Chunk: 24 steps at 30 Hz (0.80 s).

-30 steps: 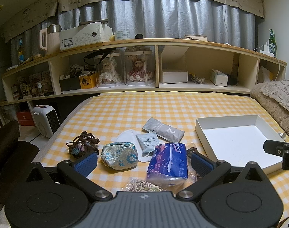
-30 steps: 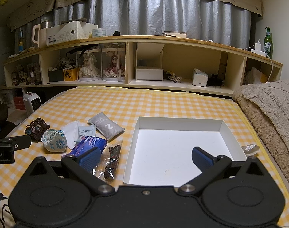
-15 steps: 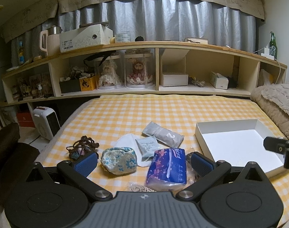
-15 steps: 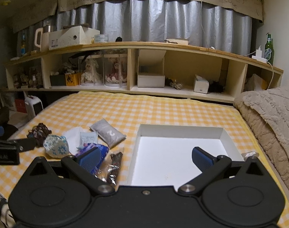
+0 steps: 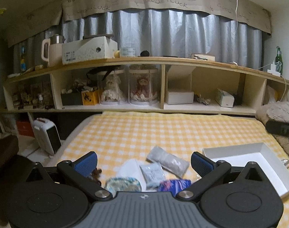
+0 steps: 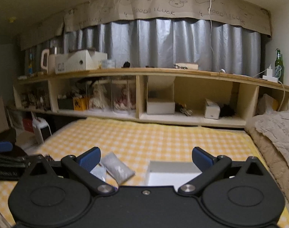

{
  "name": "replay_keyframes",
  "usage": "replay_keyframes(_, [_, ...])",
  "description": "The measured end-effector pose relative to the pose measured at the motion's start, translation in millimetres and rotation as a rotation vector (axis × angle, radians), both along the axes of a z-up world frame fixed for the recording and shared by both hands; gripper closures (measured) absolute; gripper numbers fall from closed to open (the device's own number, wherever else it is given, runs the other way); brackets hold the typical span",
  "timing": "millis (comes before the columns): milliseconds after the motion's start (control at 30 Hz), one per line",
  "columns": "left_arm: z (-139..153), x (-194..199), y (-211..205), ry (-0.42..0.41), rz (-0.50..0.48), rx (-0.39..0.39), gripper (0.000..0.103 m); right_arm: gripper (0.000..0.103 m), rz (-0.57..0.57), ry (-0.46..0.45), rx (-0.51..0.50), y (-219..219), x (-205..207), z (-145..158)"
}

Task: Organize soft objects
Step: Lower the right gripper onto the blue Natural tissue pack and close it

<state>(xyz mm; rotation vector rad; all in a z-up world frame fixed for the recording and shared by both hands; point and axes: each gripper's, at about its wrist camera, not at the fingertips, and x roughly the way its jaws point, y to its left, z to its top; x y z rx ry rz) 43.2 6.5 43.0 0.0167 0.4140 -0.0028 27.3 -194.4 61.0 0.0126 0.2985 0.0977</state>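
On the yellow checked bedspread [image 5: 163, 133] lie soft items: a grey pouch [image 5: 168, 161], a small grey packet [image 5: 153, 172] on a white cloth [image 5: 130, 169], a floral pouch [image 5: 122, 184], a purple tissue pack [image 5: 173, 184] and a brown knot [image 5: 95, 174]. A white tray [image 5: 245, 163] sits to their right. My left gripper [image 5: 143, 160] is open and empty, held above the items. My right gripper [image 6: 145, 156] is open and empty, raised above the tray [image 6: 173, 174] and the grey pouch [image 6: 117, 169].
A long wooden shelf [image 5: 163, 87] with dolls and boxes runs behind the bed, under a grey curtain. A beige blanket [image 6: 277, 133] lies on the right. A small white heater [image 5: 47, 138] stands on the floor at the left.
Both grippers have tilted up and back, so the items and tray have slid toward the bottom of both views. Both stay open and empty.
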Motion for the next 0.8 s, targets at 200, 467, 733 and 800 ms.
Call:
replay_keyframes(200, [1.7, 30.7, 5.4, -0.016, -0.027, 0.061, 0.000, 0.000, 0.009, -0.005, 0.093, 5.1, 33.4, 17.1])
replay_keyframes(467, [-24.0, 75.8, 16.1, 0.155, -0.246, 0.068, 0.000, 0.000, 0.009, 0.075, 0.188, 15.4, 85.3, -0.5])
replay_keyframes(733, [-77.5, 95.8, 5.2, 0.388, -0.436, 0.193, 0.000, 0.000, 0.001, 0.286, 0.226, 28.4, 127.4, -51.2])
replay_keyframes(800, [-90.4, 99.0, 2.4, 0.450, -0.493, 0.198, 0.000, 0.000, 0.004, 0.332, 0.255, 29.1, 132.7, -65.4])
